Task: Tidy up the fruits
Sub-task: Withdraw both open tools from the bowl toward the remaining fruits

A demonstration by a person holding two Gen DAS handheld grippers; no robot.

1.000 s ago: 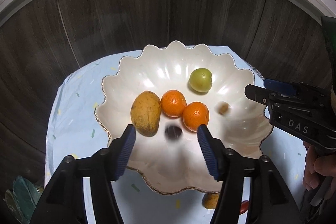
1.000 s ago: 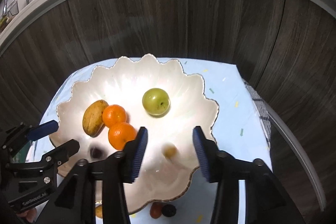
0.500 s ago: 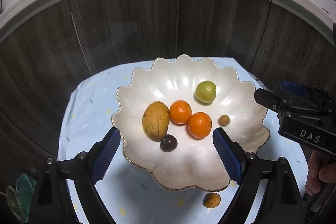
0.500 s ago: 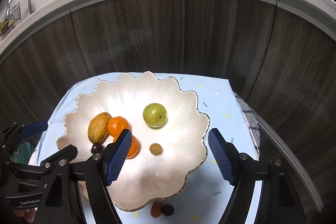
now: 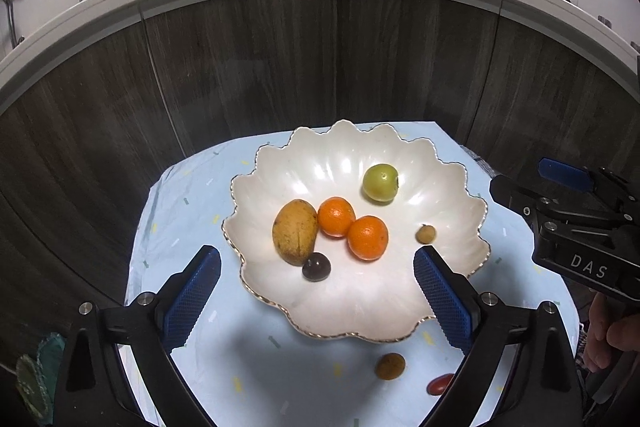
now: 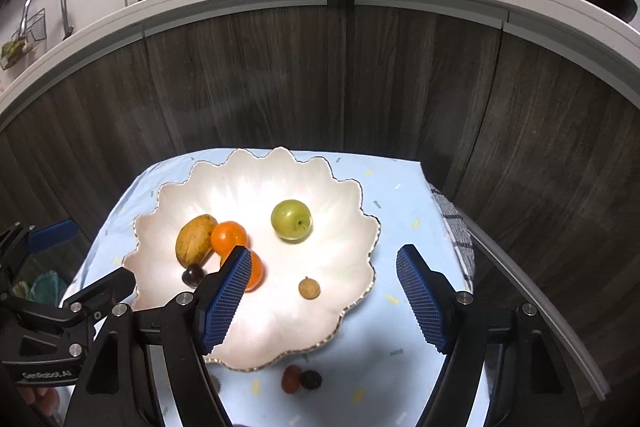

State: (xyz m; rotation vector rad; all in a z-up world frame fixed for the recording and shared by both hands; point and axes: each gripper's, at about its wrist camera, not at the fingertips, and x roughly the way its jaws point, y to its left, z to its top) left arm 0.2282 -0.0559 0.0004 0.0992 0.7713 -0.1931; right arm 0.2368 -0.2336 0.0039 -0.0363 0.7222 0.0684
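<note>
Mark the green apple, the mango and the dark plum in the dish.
green apple [image 6: 291,225], right wrist view, middle of its skin
mango [image 5: 295,231], left wrist view, centre of its side
dark plum [image 5: 316,266], left wrist view, its top

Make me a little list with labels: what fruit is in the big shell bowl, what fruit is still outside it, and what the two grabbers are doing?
bowl: white scalloped bowl on a light blue cloth
in bowl: mango, two oranges, green apple, dark round fruit, small brown fruit
outside bowl: brown fruit and red fruit on the cloth in front
left gripper: open, empty, jaws just opened
right gripper: open, empty, jaws just opened
</note>
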